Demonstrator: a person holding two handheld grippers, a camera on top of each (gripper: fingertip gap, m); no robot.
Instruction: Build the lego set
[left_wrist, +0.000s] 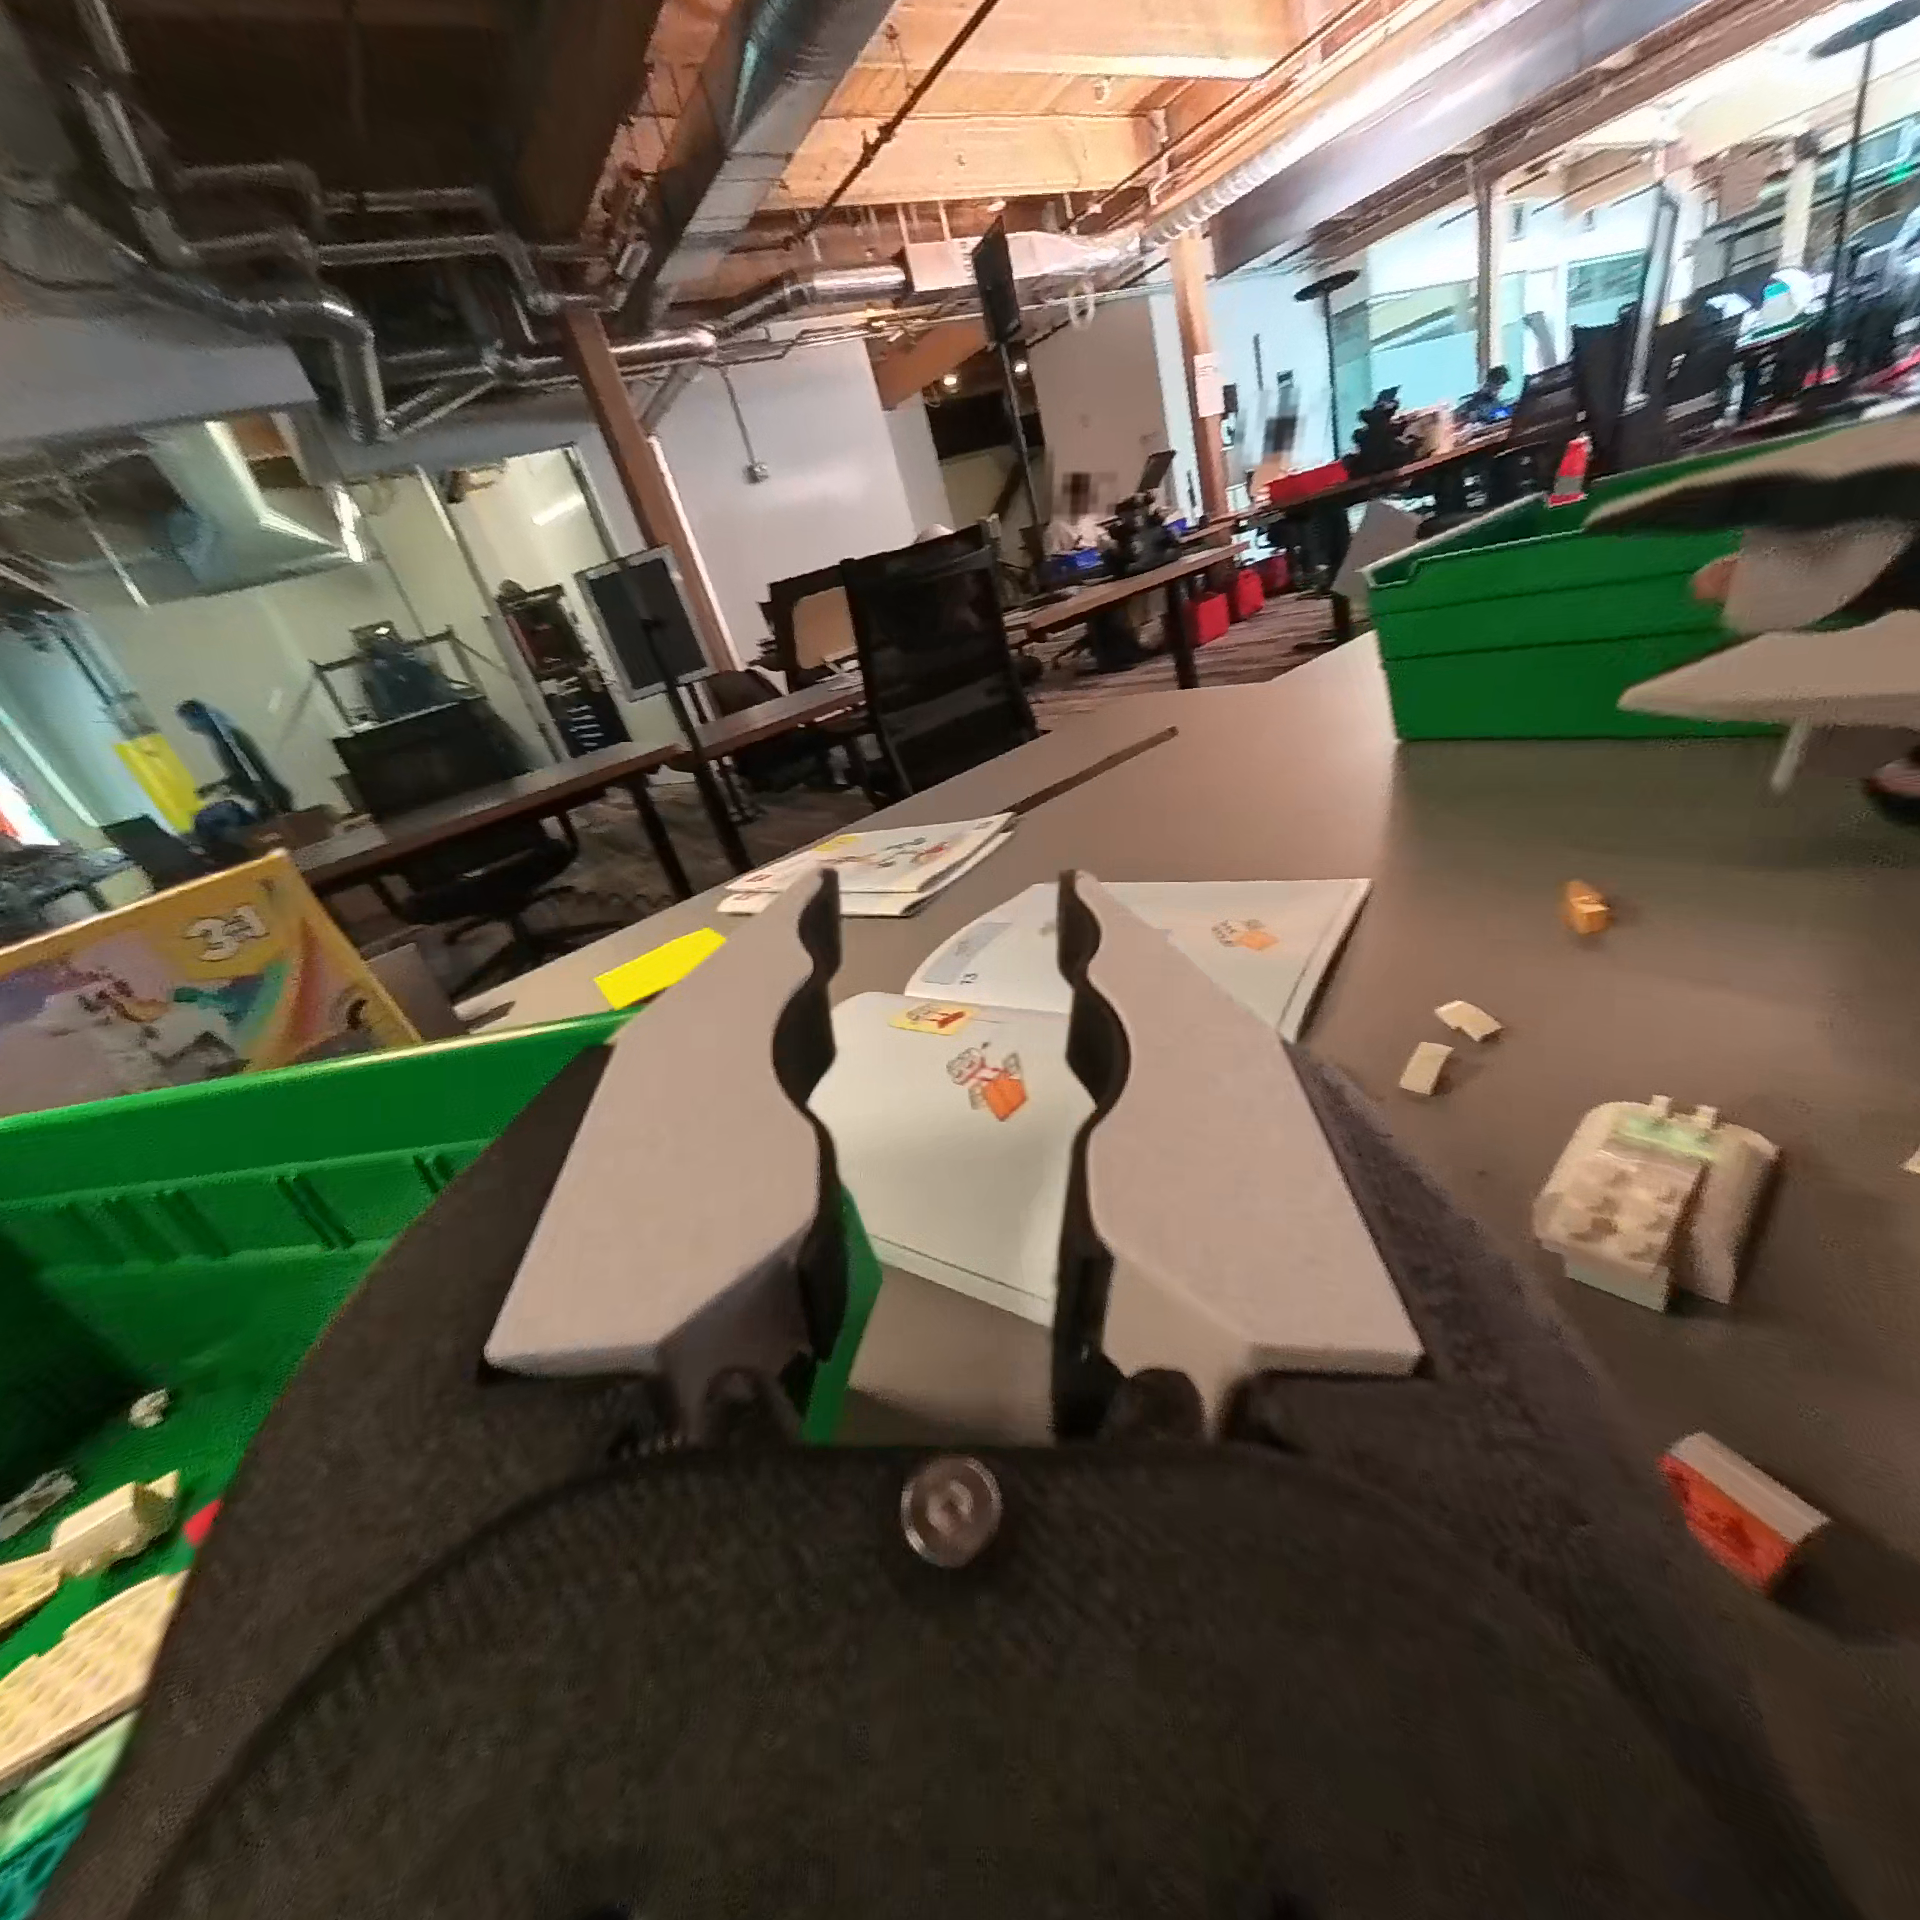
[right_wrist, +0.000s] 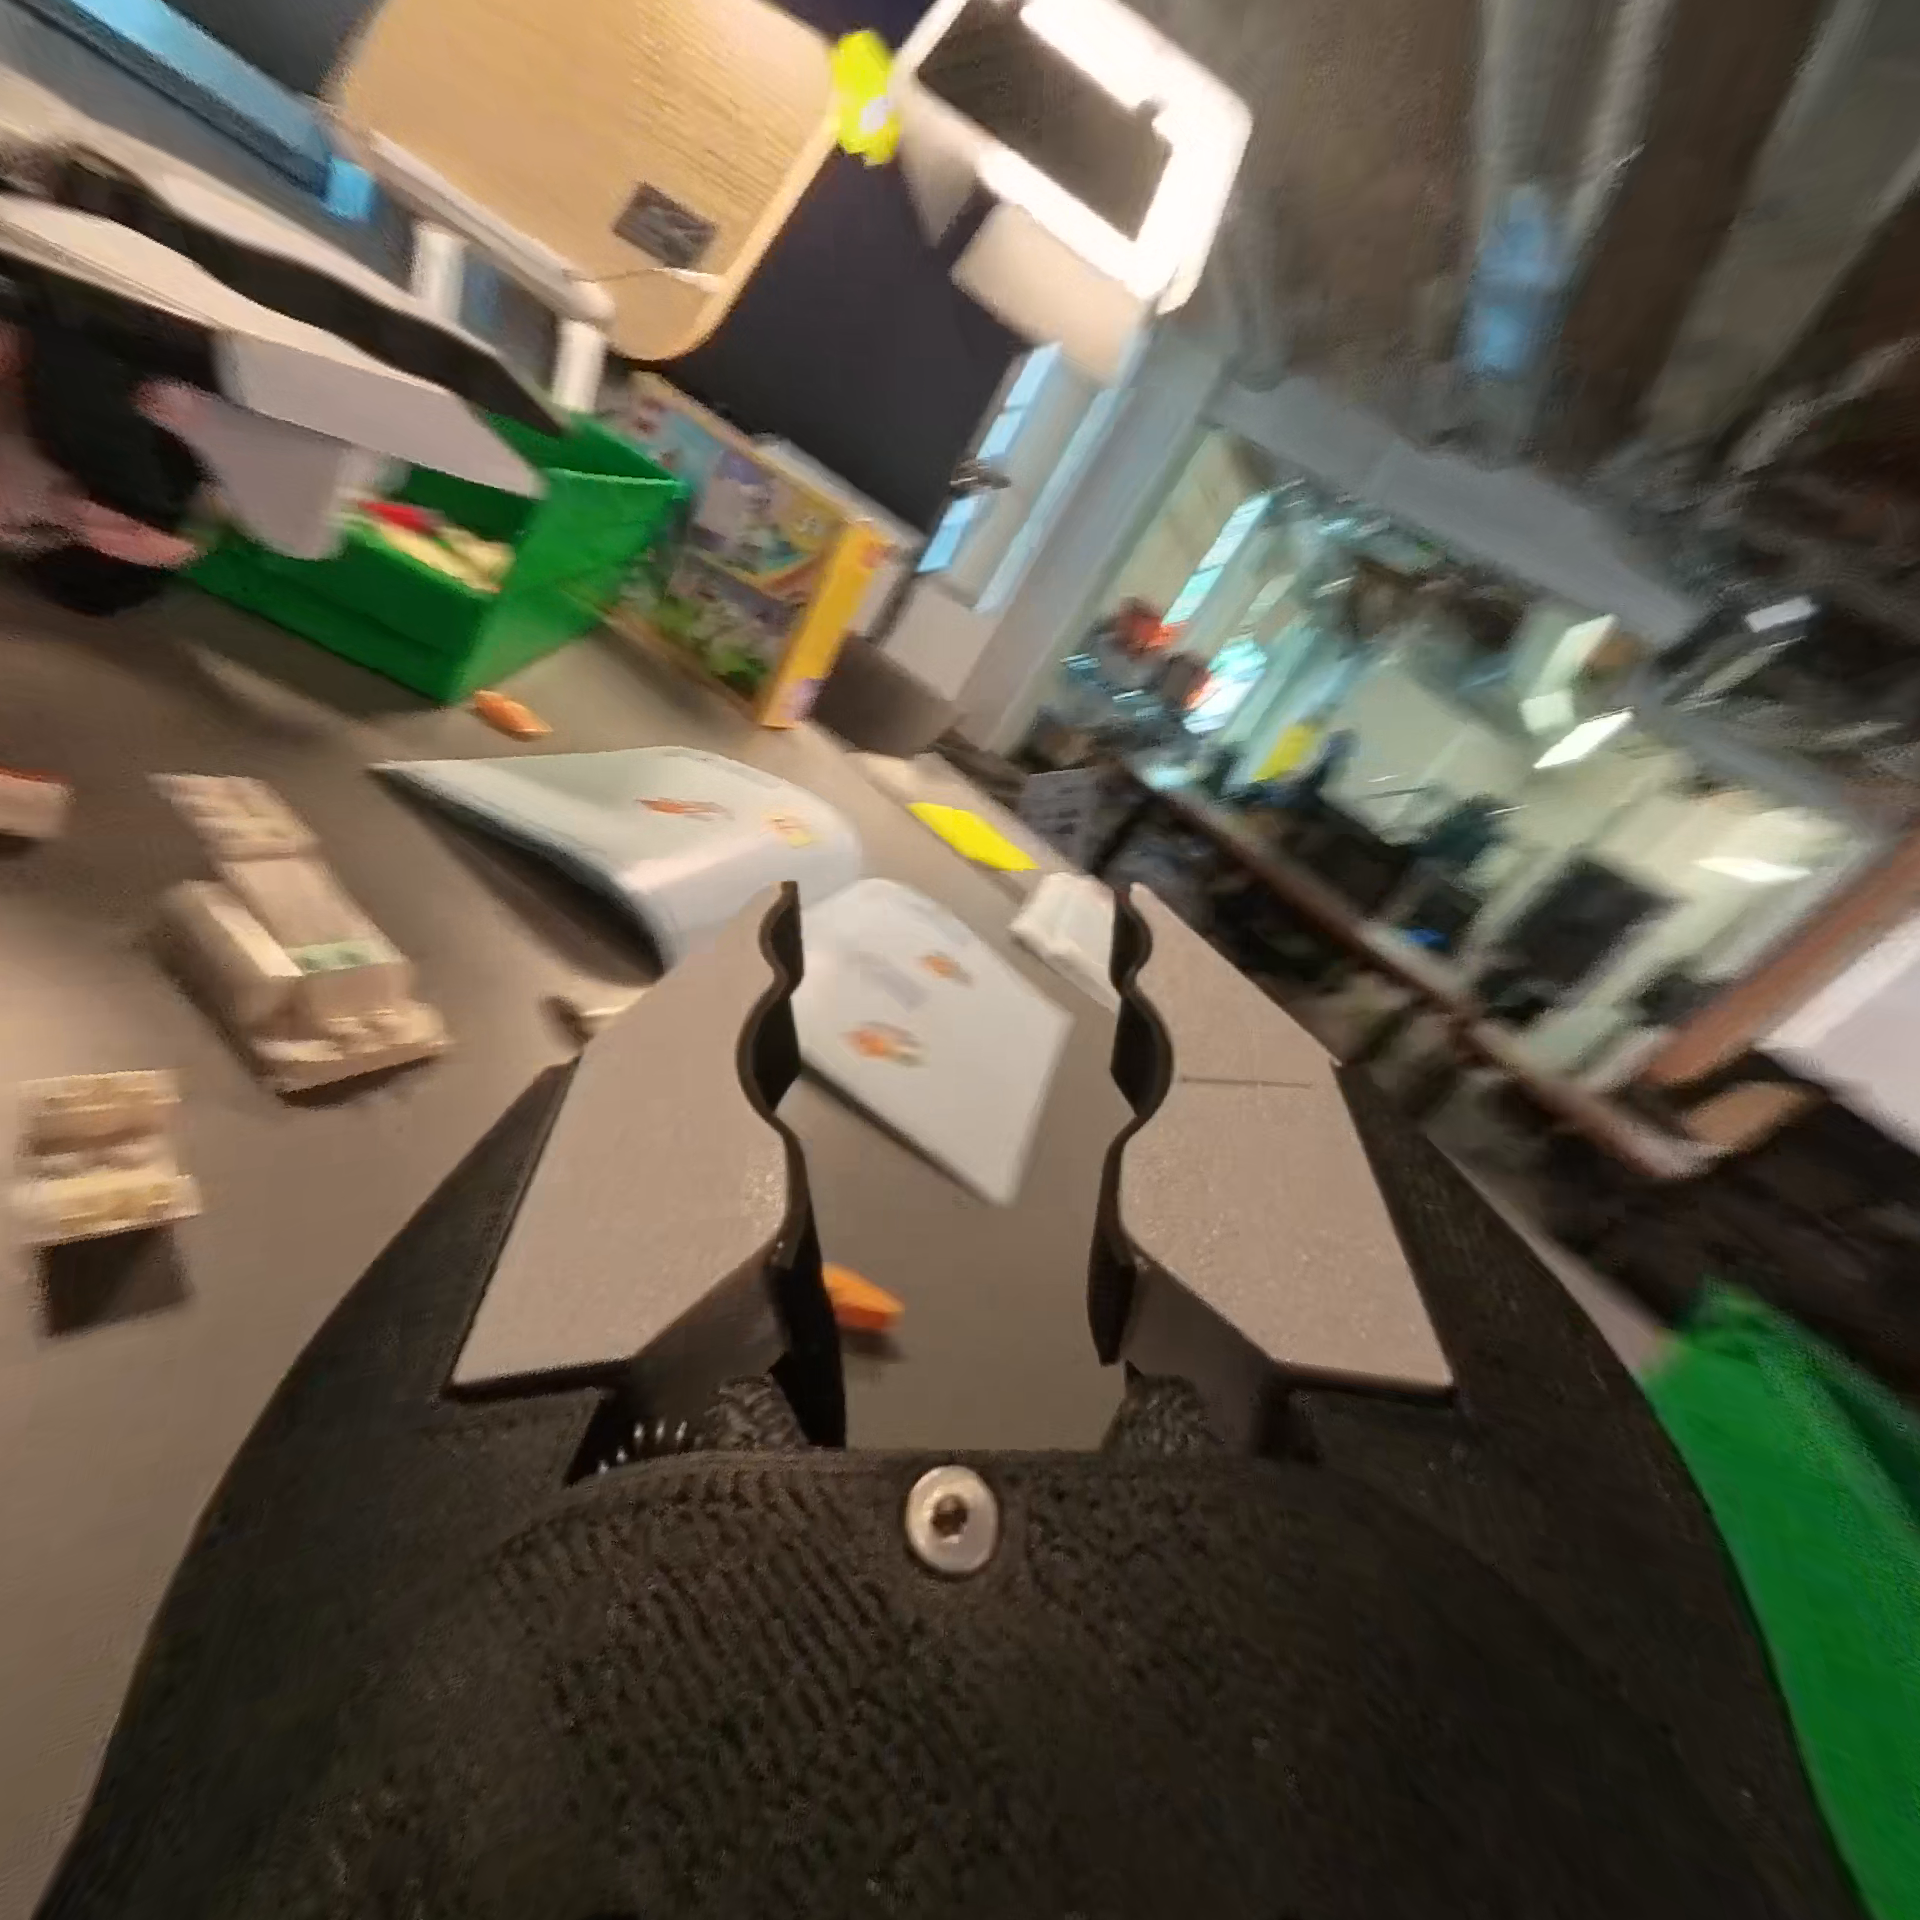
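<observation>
Clearly both grippers hang empty above the grey table (left_wrist: 1195, 790), jaws parted, with the lego pieces spread below.

Seen from the left wrist, the left gripper (left_wrist: 945, 894) is released over the open instruction booklet (left_wrist: 935, 1132), its left finger (left_wrist: 686, 1143) crossing the rim of a green bin (left_wrist: 208, 1195) at 9 o'clock that holds loose pale bricks (left_wrist: 94, 1538). At 3 o'clock stands the cream lego assembly (left_wrist: 1652, 1195), with two small cream bricks (left_wrist: 1439, 1044) beyond it and a red-and-grey brick (left_wrist: 1745, 1522) at 4 o'clock. An orange brick (left_wrist: 1587, 907) lies at 2 o'clock. The lego box (left_wrist: 177, 987) stands at 10 o'clock. From the right wrist, blurred, the right gripper (right_wrist: 956, 914) is likewise released, an orange piece (right_wrist: 862, 1299) on the table showing between its fingers.
</observation>
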